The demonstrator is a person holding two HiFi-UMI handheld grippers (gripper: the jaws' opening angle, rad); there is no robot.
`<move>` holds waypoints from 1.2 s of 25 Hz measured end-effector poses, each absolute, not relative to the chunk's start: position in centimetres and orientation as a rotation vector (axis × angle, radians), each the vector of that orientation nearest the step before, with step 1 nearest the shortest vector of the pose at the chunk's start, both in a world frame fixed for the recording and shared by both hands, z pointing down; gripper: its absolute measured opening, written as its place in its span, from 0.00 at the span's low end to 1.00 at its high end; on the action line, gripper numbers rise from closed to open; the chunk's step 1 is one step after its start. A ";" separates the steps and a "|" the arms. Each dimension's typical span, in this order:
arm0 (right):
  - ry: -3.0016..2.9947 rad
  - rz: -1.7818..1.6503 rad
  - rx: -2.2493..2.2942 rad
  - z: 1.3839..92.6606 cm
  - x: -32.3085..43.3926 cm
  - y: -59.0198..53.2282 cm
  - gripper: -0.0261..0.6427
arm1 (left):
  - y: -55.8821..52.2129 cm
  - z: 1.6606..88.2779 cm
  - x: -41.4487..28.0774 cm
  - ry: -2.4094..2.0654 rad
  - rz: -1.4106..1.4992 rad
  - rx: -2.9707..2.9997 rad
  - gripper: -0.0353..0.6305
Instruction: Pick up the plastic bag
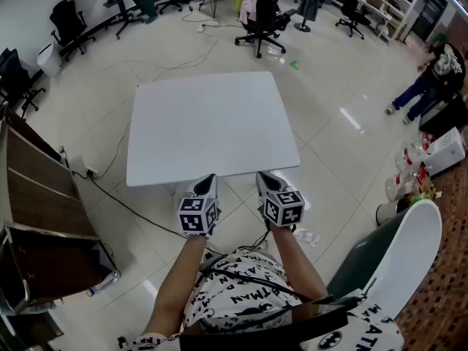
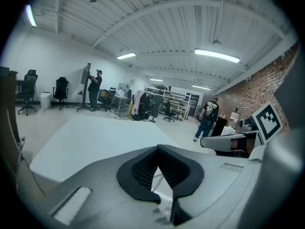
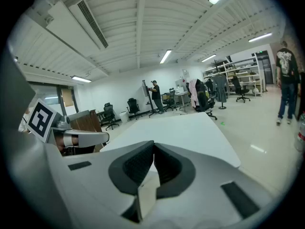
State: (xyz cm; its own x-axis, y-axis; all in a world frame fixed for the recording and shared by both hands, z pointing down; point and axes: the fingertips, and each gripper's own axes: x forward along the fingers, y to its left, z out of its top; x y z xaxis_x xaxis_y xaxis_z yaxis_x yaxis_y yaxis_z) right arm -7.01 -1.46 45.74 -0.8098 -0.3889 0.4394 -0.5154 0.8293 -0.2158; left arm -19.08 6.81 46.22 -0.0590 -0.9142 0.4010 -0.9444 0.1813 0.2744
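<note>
A bare white table (image 1: 212,123) stands in front of me, and no plastic bag shows on it in any view. My left gripper (image 1: 207,179) hangs at the table's near edge, left of centre, jaws shut with nothing between them (image 2: 158,151). Beside it, my right gripper (image 1: 265,175) is at the same edge, also shut and empty (image 3: 153,144). Both point across the tabletop (image 2: 90,137). A small clear crumpled thing (image 1: 307,236) lies on the floor by my right arm; I cannot tell what it is.
A dark wooden cabinet (image 1: 36,203) stands at the left and a white chair (image 1: 406,262) at the lower right. Bottles and boxes (image 1: 420,167) sit on the floor at the right. Cables (image 1: 139,210) run under the table. Office chairs (image 1: 263,20) and a person (image 1: 431,79) are farther off.
</note>
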 end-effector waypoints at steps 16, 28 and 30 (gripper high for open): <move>-2.591 0.558 0.835 47.7 -0.5 -4.7 0.09 | 1.4 47.4 -11.4 -1.802 0.167 1.890 0.06; -2.355 0.715 0.960 57.1 10.9 -8.9 0.46 | -4.7 52.5 0.6 -1.529 0.329 1.991 0.06; -2.283 0.768 0.950 60.7 13.1 -8.1 0.46 | -4.6 54.2 2.9 -1.469 0.365 1.994 0.06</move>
State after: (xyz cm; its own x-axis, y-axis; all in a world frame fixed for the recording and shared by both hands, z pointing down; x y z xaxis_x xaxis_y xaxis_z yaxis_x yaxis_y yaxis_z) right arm 13.10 -8.13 60.65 -0.6019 -0.4434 0.6641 -0.7546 0.5879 -0.2914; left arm 2.90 -4.62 54.21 0.3409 -0.7559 0.5589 -0.9296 -0.1825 0.3202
